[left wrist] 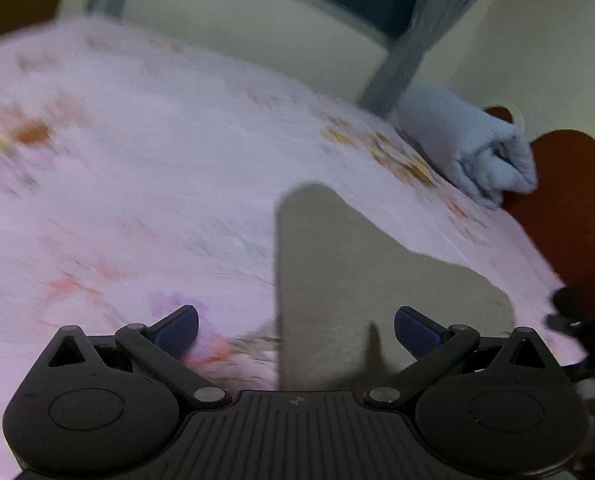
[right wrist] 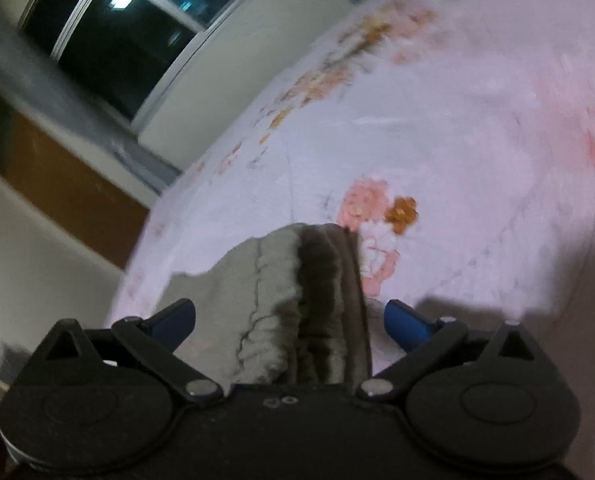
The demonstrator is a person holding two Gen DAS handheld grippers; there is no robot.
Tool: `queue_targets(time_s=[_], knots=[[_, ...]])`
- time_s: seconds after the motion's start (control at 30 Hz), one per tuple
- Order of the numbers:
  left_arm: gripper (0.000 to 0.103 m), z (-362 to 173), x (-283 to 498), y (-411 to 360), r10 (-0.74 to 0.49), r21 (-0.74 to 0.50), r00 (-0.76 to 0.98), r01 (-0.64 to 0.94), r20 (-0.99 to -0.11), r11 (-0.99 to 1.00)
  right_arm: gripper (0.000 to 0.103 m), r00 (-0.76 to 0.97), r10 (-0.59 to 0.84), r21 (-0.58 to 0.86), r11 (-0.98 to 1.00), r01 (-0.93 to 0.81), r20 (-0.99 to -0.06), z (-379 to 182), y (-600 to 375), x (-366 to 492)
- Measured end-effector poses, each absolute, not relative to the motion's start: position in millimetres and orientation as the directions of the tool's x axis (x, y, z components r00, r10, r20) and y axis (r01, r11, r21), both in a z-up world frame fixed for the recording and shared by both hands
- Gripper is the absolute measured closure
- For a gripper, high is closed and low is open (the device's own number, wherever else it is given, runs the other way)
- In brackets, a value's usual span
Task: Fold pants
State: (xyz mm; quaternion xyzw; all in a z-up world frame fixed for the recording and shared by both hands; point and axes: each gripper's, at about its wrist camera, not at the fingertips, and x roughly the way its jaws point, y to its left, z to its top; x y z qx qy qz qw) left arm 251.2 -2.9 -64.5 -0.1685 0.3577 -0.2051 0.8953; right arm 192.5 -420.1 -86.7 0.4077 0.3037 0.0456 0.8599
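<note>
The grey-khaki pants (left wrist: 357, 280) lie flat on the pink floral bedsheet (left wrist: 137, 180), blurred in the left wrist view. My left gripper (left wrist: 296, 332) stands open just above them; its right blue pad is over the cloth and its left pad over bare sheet. In the right wrist view the pants (right wrist: 281, 292) show a bunched, gathered edge with a darker inner layer. That edge sits between the wide-apart pads of my right gripper (right wrist: 290, 322), which is open, and neither pad presses on the cloth.
A rolled light-blue cloth (left wrist: 465, 148) lies near the bed's far right edge, beside a grey curtain (left wrist: 409, 52). A red-brown mat (left wrist: 569, 200) is on the floor beyond. A dark window (right wrist: 109, 28) and a brown panel (right wrist: 69, 188) are on the left.
</note>
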Motion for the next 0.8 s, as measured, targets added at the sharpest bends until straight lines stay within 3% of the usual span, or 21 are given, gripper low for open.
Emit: queue_targets(time_s=[0.13, 0.4, 0.47, 0.6, 0.67, 0.77, 0.8], knots=[[0.0, -81.7, 269.1, -9.0, -0.508, -0.473, 0.609, 0.236, -0.609, 0.849, 0.006, 0.785, 0.399, 0.794, 0.579, 0.185, -0.473, -111.1, -428.6, 194.4], [0.0, -95.9, 276.7, -18.1, -0.57, -0.53, 0.585, 0.263, -0.577, 0.806, 0.005, 0.736, 0.53, 0.849, 0.515, 0.115, -0.421, -122.2, -412.7, 222.3], [0.014, -98.2, 276.8, -21.0, -0.61, -0.556, 0.553, 0.29, -0.567, 0.779, 0.005, 0.728, 0.556, 0.867, 0.487, 0.105, -0.401, -125.1, -408.0, 231.8], [0.016, -102.8, 287.6, -17.2, -0.67, -0.577, 0.492, 0.352, -0.556, 0.737, 0.006, 0.703, 0.604, 0.883, 0.465, 0.071, -0.375, -125.0, -409.8, 233.3], [0.016, -104.8, 295.2, -11.9, -0.703, -0.602, 0.458, 0.37, -0.544, 0.707, 0.028, 0.696, 0.607, 0.888, 0.45, 0.097, -0.383, -128.8, -420.7, 230.5], [0.016, -110.4, 307.8, -9.7, -0.752, -0.663, 0.408, 0.364, -0.518, 0.654, 0.046, 0.697, 0.62, 0.91, 0.399, 0.116, -0.361, -137.6, -435.8, 220.8], [0.016, -111.3, 309.2, -12.1, -0.774, -0.683, 0.384, 0.371, -0.504, 0.629, 0.046, 0.695, 0.621, 0.908, 0.404, 0.113, -0.363, -136.7, -434.2, 221.3]])
